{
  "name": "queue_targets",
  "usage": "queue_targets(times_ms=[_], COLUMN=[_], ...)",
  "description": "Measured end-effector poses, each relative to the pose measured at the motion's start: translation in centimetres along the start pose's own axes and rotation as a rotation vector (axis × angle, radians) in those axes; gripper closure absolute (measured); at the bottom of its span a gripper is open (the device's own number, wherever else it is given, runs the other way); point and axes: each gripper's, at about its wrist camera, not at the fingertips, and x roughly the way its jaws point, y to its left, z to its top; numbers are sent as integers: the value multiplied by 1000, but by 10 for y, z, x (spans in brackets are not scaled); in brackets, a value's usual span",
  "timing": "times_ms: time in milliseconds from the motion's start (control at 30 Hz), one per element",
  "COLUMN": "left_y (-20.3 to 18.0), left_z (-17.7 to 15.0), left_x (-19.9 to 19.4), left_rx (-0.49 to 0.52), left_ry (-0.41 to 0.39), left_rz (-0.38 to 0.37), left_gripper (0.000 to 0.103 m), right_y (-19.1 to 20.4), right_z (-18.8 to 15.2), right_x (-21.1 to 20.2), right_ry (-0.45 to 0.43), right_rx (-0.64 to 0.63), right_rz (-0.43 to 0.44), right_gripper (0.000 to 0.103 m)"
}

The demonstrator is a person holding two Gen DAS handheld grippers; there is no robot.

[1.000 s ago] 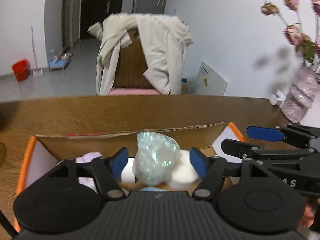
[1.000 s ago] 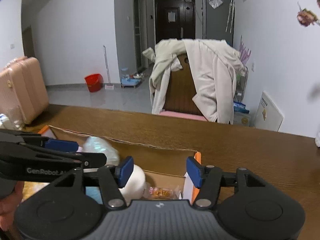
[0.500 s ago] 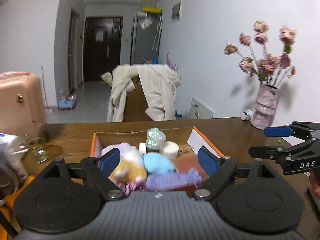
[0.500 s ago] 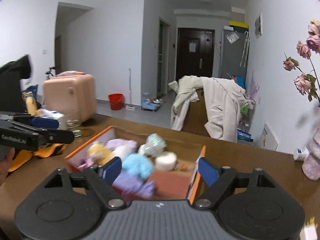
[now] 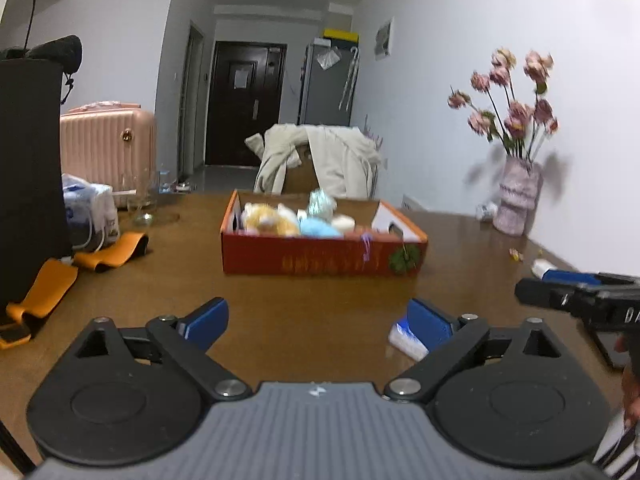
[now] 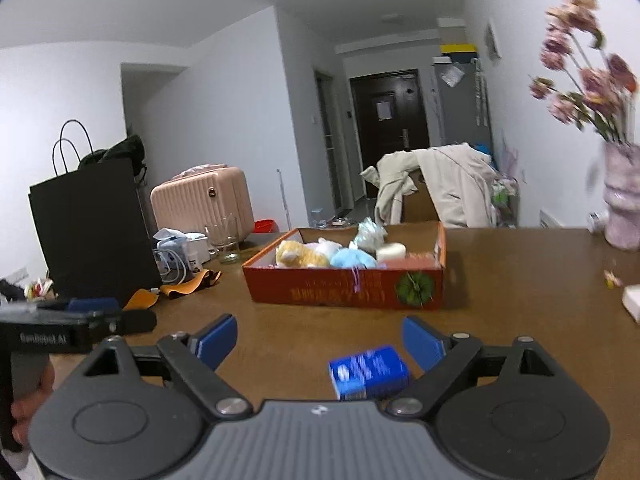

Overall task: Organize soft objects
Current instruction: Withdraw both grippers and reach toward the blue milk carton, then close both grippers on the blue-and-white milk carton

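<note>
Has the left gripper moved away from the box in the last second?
Yes. The left gripper has backed off: the box now sits well beyond its fingers.

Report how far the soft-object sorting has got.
Looks done: the yellow plush, blue plush, white roll and shiny bag lie in the orange box. In hand: nothing; the left gripper and right gripper are open and empty. Possibly left: the blue pack on the table, if it counts as soft.
</note>
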Motion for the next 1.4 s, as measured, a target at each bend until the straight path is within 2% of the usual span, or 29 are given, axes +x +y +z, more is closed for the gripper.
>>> queue_targets(times_ms=[233,367,467,567,600,733,933,1033,1100,1200,1267,1400], left_y=[-13,-21,-31,-39,-41,-43,-46,-41,-31,-8,-3,-14], left_z=[-13,-18,-22,-25,-25,-24,-28,-30,-31,-30,-28,-27], left_x=[-11,3,27,54,64,110,168,181,179,168,162,160], left_rx=[-2,-32,-43,-53,-64,-153,-249,-269,-287,-321,-334,-297], left_ry=[-4,21,64,97,116,185,288,319,316,295,300,287], left_rz=[-5,-39,-64,-83,-95,-170,-246,-242,-217,-198,-214,-259], left_gripper=[5,5,6,15,21,37,71,79,79,79,79,67], right_y=[-12,-24,-36,-48,-52,-63,-76,-82,-80,-71,-67,-70], right_z=[-20,-28,-36,-39,-38,-31,-17,-19,-23,-31,-34,-29], right_x=[-17,-13,1,23,31,69,126,150,152,128,114,111], right_ry=[21,43,76,107,117,151,208,244,284,286,270,228], right_rx=[42,55,89,123,126,119,116,134,146,186,224,241], right_rz=[-34,-37,-34,-40,-41,-52,-35,-30,-25,50,75,36], right_gripper=[14,15,21,32,38,59,71,75,77,77,77,76])
